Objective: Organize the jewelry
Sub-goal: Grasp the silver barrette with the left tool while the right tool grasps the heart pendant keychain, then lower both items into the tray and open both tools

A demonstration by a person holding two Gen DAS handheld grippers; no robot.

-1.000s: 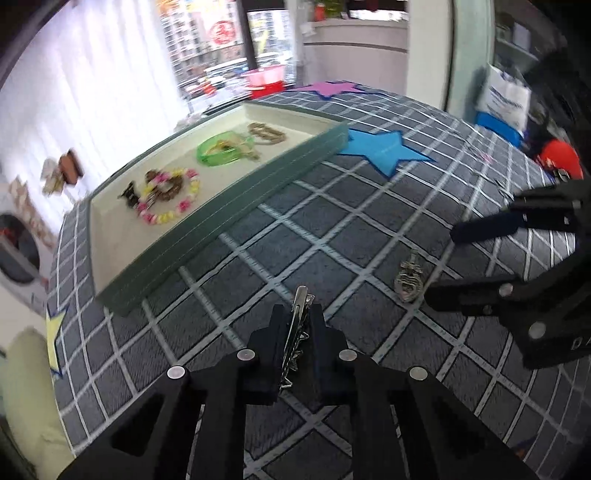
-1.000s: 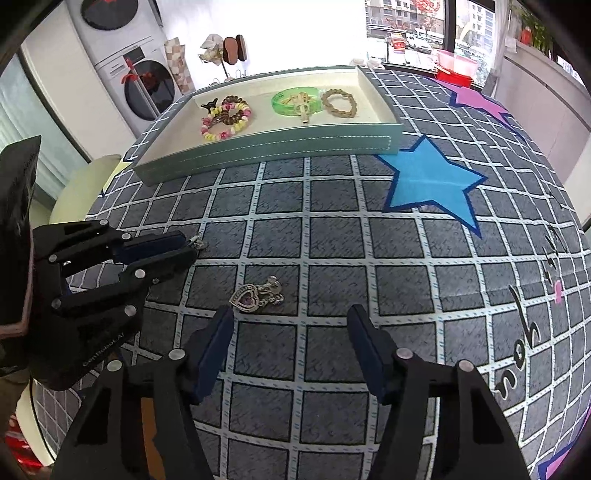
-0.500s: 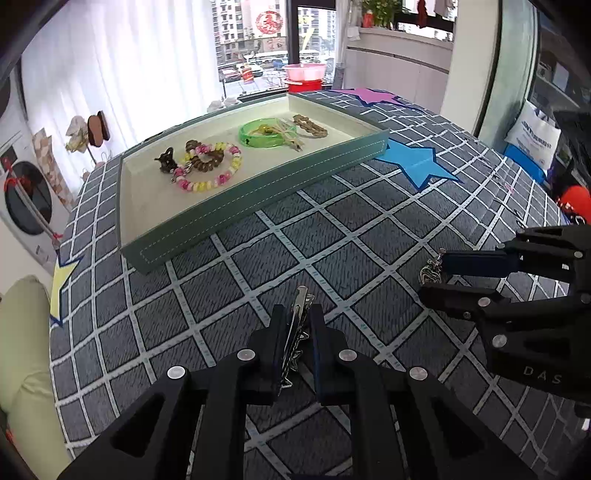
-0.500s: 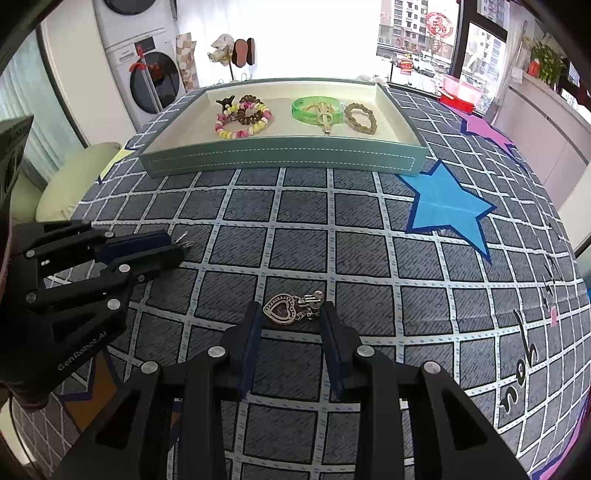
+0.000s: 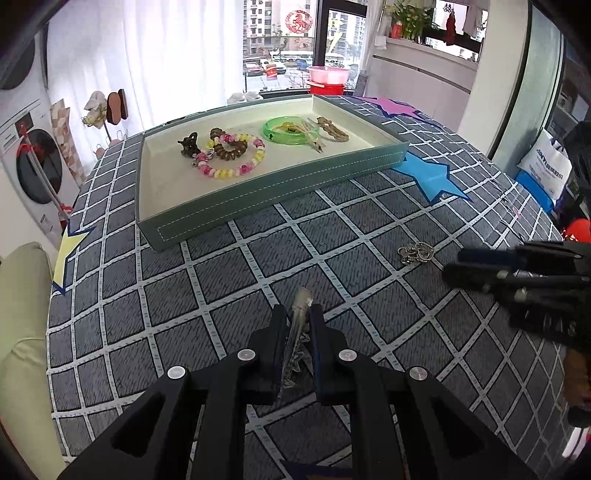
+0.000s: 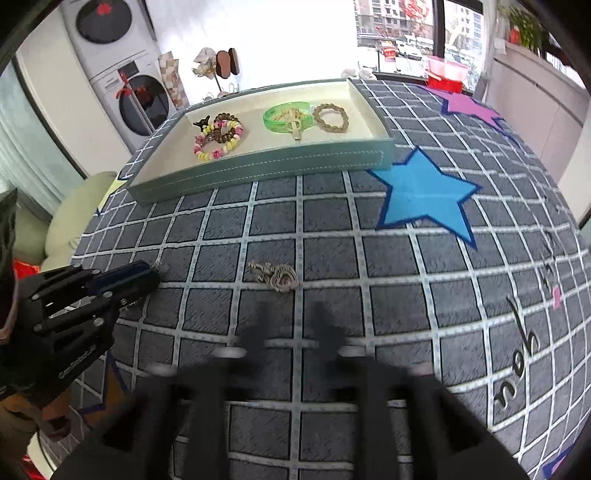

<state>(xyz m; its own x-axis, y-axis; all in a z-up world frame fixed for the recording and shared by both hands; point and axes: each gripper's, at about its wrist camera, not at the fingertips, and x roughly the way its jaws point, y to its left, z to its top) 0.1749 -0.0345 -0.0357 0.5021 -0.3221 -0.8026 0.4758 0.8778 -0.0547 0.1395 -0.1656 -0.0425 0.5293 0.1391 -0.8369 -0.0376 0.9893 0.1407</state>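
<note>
We see the left gripper (image 5: pixel 298 321) clamped on a thin metal hair clip (image 5: pixel 295 332). The right gripper (image 6: pixel 286 321) is blurred; we cannot tell its jaw state. The heart pendant (image 6: pixel 282 277) lies ungrasped on the checked cloth (image 6: pixel 332 229), well short of the tray (image 5: pixel 273 195). Risks: we think the clip could twist out, and a blurred grab could miss.

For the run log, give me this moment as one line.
left gripper: shut on silver hair clip | right gripper: blurred, empty | silver heart pendant: on cloth | green tray: ahead

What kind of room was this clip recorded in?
Likely a home laundry or balcony room, high in an apartment block: stacked white front-loading washing machines, a window onto city buildings and parked cars, and clothes hanging by potted plants.
</note>
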